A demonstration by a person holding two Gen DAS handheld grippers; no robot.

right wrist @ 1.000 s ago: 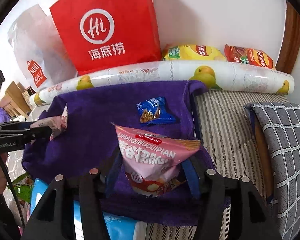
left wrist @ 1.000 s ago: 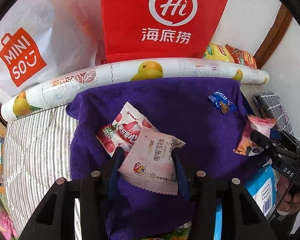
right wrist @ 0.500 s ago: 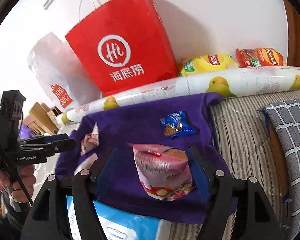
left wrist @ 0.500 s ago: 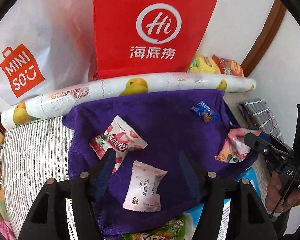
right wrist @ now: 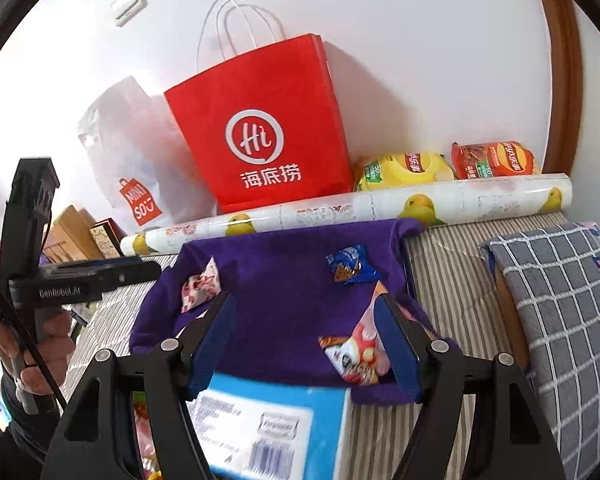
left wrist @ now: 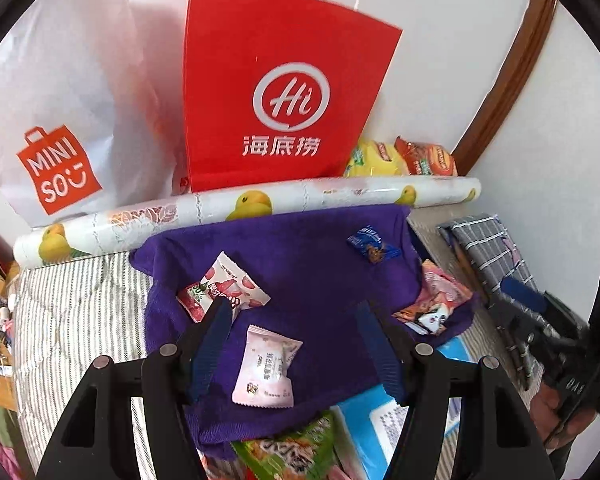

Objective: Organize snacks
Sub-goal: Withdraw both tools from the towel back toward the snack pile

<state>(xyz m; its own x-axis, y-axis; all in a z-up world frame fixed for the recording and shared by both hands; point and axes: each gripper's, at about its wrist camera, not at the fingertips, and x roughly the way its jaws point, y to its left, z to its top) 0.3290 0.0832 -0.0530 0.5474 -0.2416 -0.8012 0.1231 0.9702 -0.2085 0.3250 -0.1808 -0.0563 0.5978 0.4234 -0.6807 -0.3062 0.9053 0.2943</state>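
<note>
A purple towel lies on the striped bed. On it lie a pale pink packet, a red-and-white strawberry packet, a small blue packet and a pink chips bag at the right edge. My left gripper is open and empty above the pale pink packet. In the right wrist view my right gripper is open and empty; the pink chips bag lies by its right finger, and the blue packet and the strawberry packet lie further back.
A red paper bag and a white MINISO bag stand against the wall behind a printed roll. Yellow and red chip bags lie at the back right. A blue box and a checked pillow are near.
Both grippers opened and let go of their packets onto the towel, then drew back and rose. The pale pink packet and the pink chips bag now lie free.
</note>
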